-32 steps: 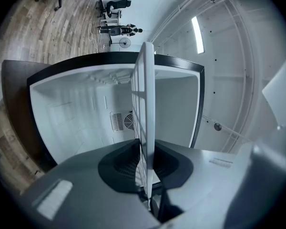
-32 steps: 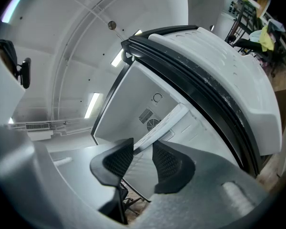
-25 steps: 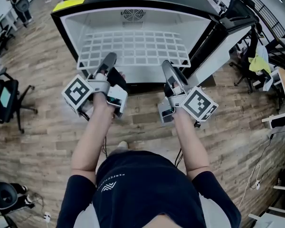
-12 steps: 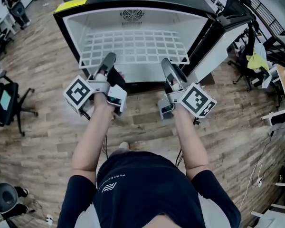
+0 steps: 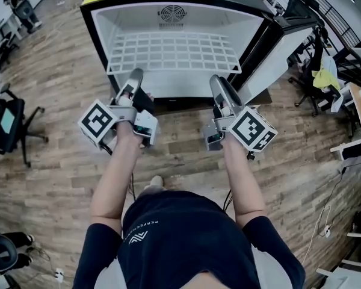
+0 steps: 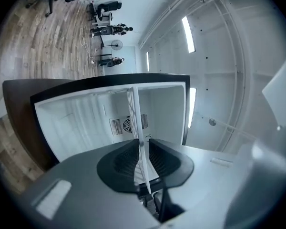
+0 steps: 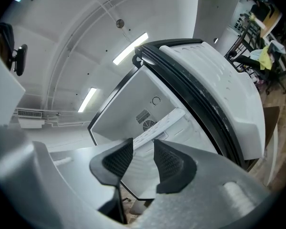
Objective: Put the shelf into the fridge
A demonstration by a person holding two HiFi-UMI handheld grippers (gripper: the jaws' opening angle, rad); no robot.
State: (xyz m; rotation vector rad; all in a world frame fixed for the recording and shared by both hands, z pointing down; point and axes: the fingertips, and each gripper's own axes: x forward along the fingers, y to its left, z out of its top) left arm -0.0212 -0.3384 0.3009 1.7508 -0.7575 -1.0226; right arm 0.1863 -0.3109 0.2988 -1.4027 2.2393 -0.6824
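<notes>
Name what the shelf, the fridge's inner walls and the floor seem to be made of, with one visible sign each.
The shelf looks like white-coated wire, possibly plastic: an open grid of thin bars. The fridge's inner walls look like moulded white plastic: smooth, with a soft sheen. The floor is either wood or wood-look laminate: brown grained planks.

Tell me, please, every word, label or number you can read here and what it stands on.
Dark shirt: a small line of white print beside a logo, too small to read.
Left marker cube, right marker cube: black-and-white square patterns only, no words.
Fridge: no readable label.
</notes>
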